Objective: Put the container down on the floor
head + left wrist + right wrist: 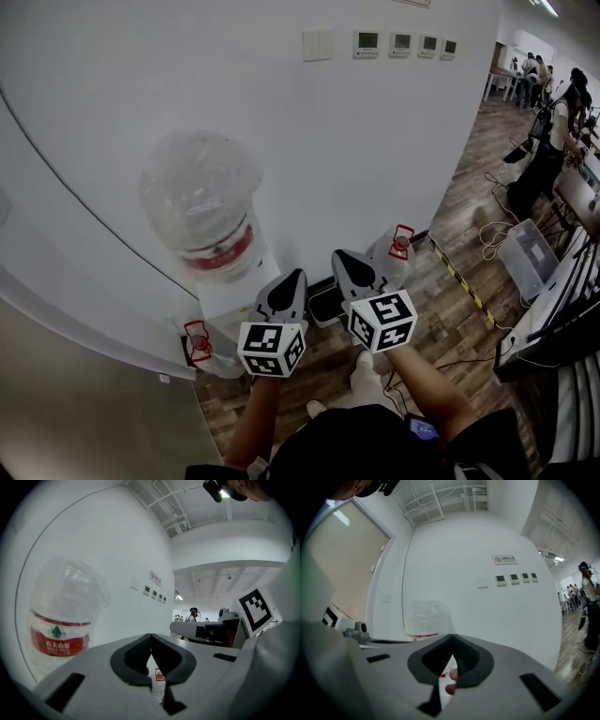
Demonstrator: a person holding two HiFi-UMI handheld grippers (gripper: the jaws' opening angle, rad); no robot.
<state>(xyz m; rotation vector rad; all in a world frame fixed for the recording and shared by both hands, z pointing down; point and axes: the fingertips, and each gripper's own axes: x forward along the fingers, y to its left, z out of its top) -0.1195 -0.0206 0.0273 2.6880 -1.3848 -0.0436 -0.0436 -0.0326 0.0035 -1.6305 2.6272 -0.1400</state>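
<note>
A big clear water jug (202, 216) with a red label stands upside down on a white dispenser (234, 295) against the wall. Two more jugs with red handles sit on the floor, one left of the dispenser (200, 345) and one right of it (400, 246). My left gripper (294, 277) and right gripper (340, 257) hang side by side in front of the dispenser, both shut and empty. In the left gripper view the labelled jug (61, 616) is at the left, beyond the closed left gripper (150, 637). The right gripper (452, 637) points towards the same jug (426, 618).
The wood floor (469, 197) runs off to the right with a yellow-black tape strip (461, 277), loose cables (492, 234) and a grey bin (531, 255). People (562, 122) stand at tables far right. Wall panels (403, 42) hang above. My feet (361, 375) are below the grippers.
</note>
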